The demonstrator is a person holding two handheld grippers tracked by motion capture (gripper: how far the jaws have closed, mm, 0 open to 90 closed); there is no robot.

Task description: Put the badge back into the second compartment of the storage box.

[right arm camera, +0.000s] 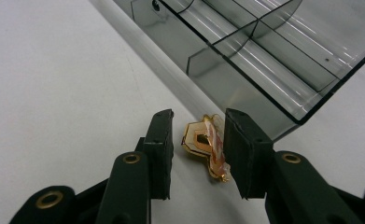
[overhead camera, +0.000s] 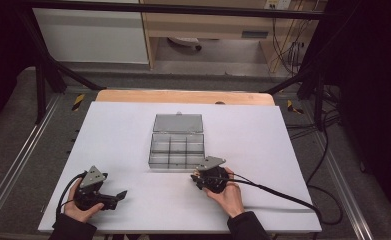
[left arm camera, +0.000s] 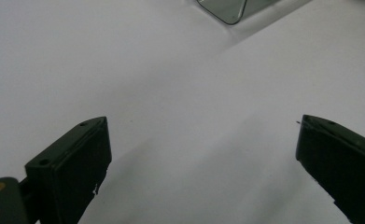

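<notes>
Left gripper: black, grey three-cornered plate on top, black cable looping off at 9 o'clock. Right gripper: same black body, grey plate, long cable trailing toward 4 o'clock. Brass-ringed screw holes on black jaws. Dark sleeves.

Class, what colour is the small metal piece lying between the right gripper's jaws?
Gold, seen best in the right gripper view.

Readable text: none | labels, brands, numbers: none legible on the clear organiser box or the white surface | background items too small to read.
</notes>
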